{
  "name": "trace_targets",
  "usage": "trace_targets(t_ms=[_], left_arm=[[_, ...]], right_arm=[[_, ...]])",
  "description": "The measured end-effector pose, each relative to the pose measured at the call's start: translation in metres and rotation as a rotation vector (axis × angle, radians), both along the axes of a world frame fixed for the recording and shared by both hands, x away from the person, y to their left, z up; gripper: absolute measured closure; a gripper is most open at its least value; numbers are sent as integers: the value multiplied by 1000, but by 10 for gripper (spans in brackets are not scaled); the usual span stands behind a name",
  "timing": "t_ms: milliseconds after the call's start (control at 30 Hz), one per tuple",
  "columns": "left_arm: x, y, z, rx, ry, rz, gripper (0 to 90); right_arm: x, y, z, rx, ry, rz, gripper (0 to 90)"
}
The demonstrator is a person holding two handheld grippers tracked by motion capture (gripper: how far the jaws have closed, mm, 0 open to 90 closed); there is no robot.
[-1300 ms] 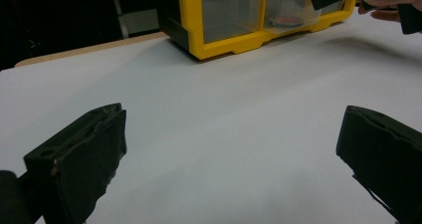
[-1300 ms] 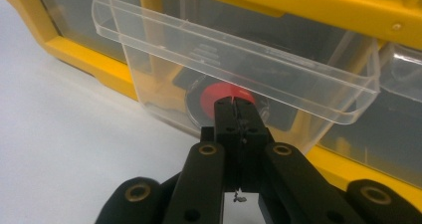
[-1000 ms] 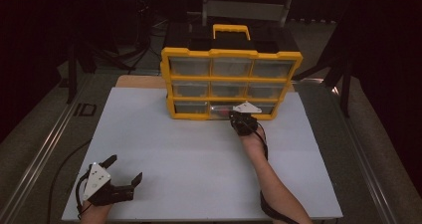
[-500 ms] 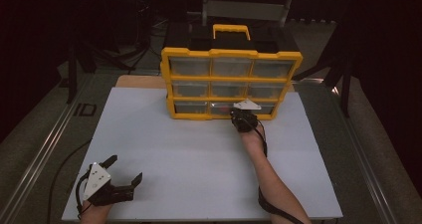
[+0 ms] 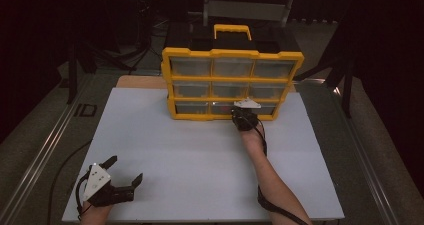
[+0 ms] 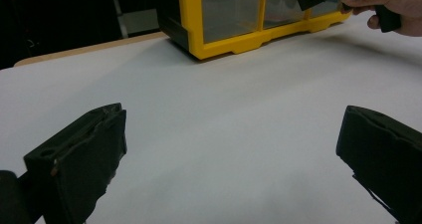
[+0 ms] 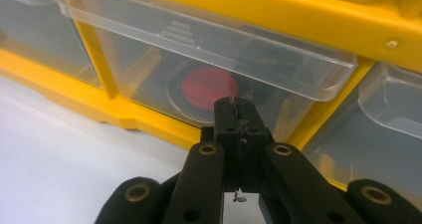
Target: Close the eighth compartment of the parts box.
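Two grippers at work on a white table top (image 5: 200, 150). Right gripper (image 7: 234, 107) — jaws pressed together with nothing between them, tips at the clear front of the bottom middle drawer (image 7: 209, 79) of the yellow organizer (image 5: 232, 82); whether they touch the plastic cannot be told. In the right gripper view a round red-centred disc (image 7: 206, 87) shows through that drawer's front, just beyond the jaw tips. Drawer's clear lip juts out above the tips.

High view: organizer stands upright at the far middle of the white top, three rows of three clear drawers, yellow handle (image 5: 232, 31) on top. Right gripper (image 5: 244, 116) sits low against the bottom row, forearm stretching back toward the near edge.

Left gripper (image 5: 122, 172) rests well apart, at the near left corner of the white top — jaws spread wide, holding nothing. In the left gripper view its jaws (image 6: 231, 164) frame bare white surface, with the organizer's corner (image 6: 224, 20) far off and the person's right hand (image 6: 393, 5) at the drawers.
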State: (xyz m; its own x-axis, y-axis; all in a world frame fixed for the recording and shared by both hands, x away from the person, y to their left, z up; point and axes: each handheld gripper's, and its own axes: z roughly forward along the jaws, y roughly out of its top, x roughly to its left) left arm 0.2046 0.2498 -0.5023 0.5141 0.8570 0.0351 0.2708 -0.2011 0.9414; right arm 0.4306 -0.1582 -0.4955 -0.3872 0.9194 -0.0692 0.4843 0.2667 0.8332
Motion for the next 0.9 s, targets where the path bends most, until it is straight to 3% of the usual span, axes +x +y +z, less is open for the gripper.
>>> trace_targets(t_ms=[100,233,367,400,500,700,767,900], left_arm=[[0,1,0,0,0,1,2],[1,1,0,-2,4,2,2],[0,0,0,-1,3,-1,2],[0,1,0,-2,3,-1,2],[1,1,-1,-5,5,0,2],[1,0,0,-2,6,-2,2],[0,0,0,-3,4,-3,2],[0,1,0,-7,5,-1,2]], right_arm=[[0,1,1,45,11,3,879],[-1,6,4,83,47,30,699],[-1,7,6,104,59,30,645],[-2,6,7,134,66,38,529],[-4,9,7,141,77,76,372],[-7,13,8,170,97,134,218],[-7,13,9,196,113,160,102],[-10,13,10,206,108,183,81]])
